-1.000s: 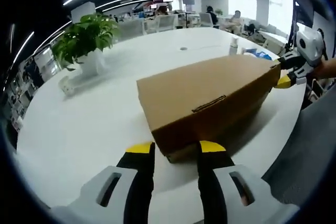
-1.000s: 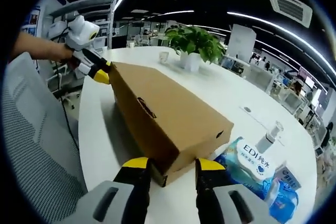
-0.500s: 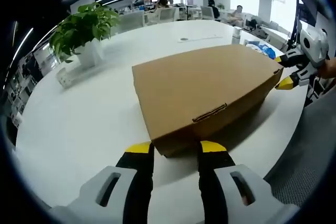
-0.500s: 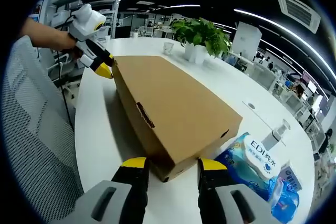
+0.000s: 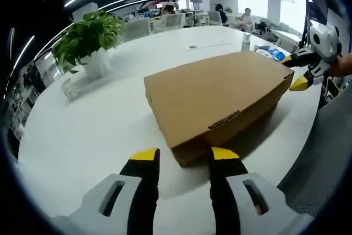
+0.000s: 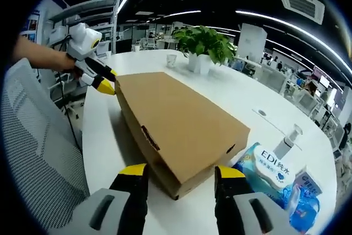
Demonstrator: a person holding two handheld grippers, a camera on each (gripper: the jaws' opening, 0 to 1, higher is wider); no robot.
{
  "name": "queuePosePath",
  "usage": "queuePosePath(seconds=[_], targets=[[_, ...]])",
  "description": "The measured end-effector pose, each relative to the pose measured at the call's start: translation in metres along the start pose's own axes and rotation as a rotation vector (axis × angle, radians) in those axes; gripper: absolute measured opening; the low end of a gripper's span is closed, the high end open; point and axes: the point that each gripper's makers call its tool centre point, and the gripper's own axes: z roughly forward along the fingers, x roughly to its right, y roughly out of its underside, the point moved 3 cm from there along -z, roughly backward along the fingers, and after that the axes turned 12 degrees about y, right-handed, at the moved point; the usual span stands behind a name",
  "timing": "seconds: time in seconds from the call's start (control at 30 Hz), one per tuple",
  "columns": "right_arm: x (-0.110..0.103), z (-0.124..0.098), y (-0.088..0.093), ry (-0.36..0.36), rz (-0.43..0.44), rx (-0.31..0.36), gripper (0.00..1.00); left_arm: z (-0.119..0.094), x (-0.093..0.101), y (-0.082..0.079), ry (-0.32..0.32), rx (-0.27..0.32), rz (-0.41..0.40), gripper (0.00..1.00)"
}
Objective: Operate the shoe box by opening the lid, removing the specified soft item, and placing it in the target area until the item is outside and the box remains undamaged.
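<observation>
A closed brown cardboard shoe box [image 5: 217, 94] lies flat on the white round table [image 5: 82, 130], its lid down. My left gripper [image 5: 179, 155] stands open just short of the box's near corner, touching nothing. At the opposite end, my right gripper [image 6: 181, 171] is open with the box's corner [image 6: 184, 136] between its yellow tips, apart from them. In the left gripper view the right gripper [image 5: 301, 72] shows at the box's far right corner. The left gripper [image 6: 102, 80] appears in the right gripper view by the far left corner. The box's contents are hidden.
A potted green plant [image 5: 88, 39] stands at the table's back left. A blue pack of wipes [image 6: 269, 171], a pump bottle [image 6: 286, 141] and a small carton [image 6: 308, 182] sit right of the box. A grey mesh chair [image 6: 38, 152] is near the table edge.
Both grippers have drawn back a little from the box's ends. The box was tilted up a second ago and now lies flat on the table.
</observation>
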Motion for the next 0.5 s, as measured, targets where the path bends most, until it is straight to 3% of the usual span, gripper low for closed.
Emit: queuePosePath(seconds=[0.13, 0.5], targets=[[0.0, 0.003, -0.004, 0.003, 0.016, 0.013, 0.46, 0.003, 0.003, -0.004, 0.01, 0.024, 0.056, 0.31], [0.0, 0.012, 0.001, 0.025, 0.008, -0.01, 0.41, 0.012, 0.001, 0.003, -0.013, 0.012, -0.013, 0.31]])
